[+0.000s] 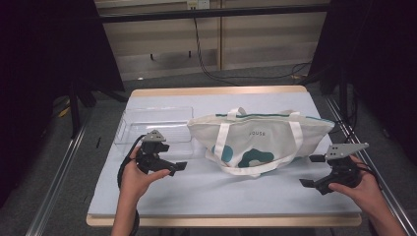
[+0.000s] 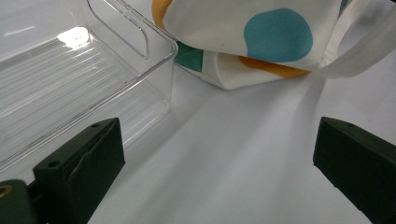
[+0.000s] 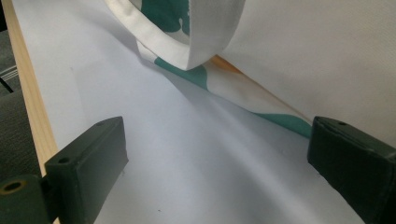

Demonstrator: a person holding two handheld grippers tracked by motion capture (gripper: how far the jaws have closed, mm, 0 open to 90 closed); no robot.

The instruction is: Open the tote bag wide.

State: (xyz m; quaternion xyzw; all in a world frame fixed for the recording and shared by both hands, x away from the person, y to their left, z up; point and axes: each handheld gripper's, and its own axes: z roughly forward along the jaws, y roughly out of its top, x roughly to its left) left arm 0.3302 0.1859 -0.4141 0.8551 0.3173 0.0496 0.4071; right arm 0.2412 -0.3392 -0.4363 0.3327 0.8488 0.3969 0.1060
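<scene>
While both my left tongs (image 1: 169, 166) and right tongs (image 1: 311, 170) gape empty beside the tote bag (image 1: 258, 140), a careless grab could bunch its limp fabric against the clear plastic tray (image 1: 147, 125).

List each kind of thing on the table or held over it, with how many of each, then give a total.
Tote bag: 1
Clear plastic tray: 1
Hand-held claws: 2, the left claw and the right claw, both open and empty
Total: 4
</scene>
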